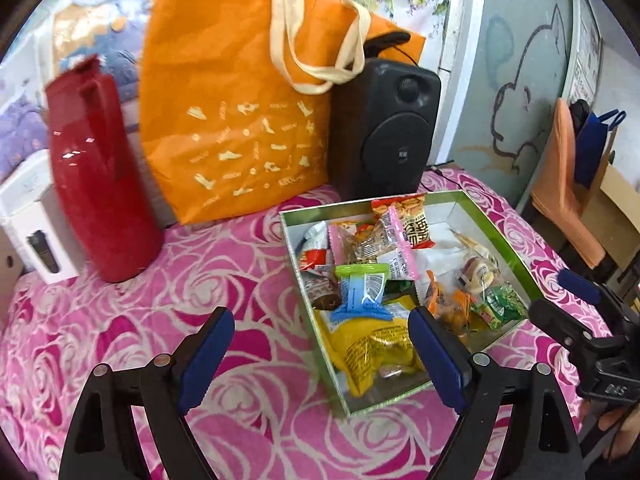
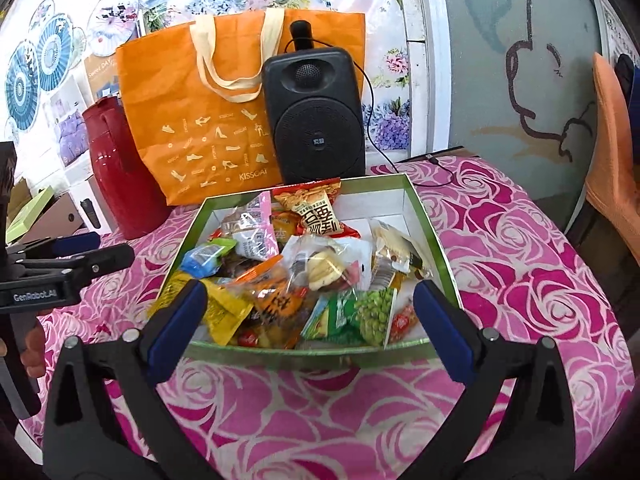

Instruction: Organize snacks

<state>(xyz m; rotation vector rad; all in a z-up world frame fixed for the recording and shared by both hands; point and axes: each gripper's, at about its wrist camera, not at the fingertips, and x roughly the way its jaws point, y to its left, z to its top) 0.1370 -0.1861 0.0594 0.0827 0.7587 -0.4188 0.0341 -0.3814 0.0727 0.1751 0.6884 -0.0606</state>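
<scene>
A green-rimmed open box (image 1: 496, 240) (image 2: 320, 354) sits on the pink rose tablecloth, filled with several wrapped snacks. Among them are a yellow packet (image 1: 360, 344), a green pea packet (image 2: 368, 312), a red-orange packet (image 2: 316, 208) and a blue-green packet (image 1: 360, 284). My left gripper (image 1: 320, 320) hovers open over the box's near left corner, holding nothing. My right gripper (image 2: 310, 296) is open above the box's near edge, also holding nothing. Each gripper shows in the other's view: the right gripper (image 1: 556, 296) beside the box, the left gripper (image 2: 104, 248) at the far left.
Behind the box stand a black speaker (image 2: 316, 120), an orange tote bag (image 1: 232, 120) and a red thermos jug (image 1: 100, 184). A white carton (image 1: 36, 216) sits at the left edge. An orange cloth (image 2: 612, 152) hangs on a chair at the right. The tablecloth (image 2: 520, 264) lies bare around the box.
</scene>
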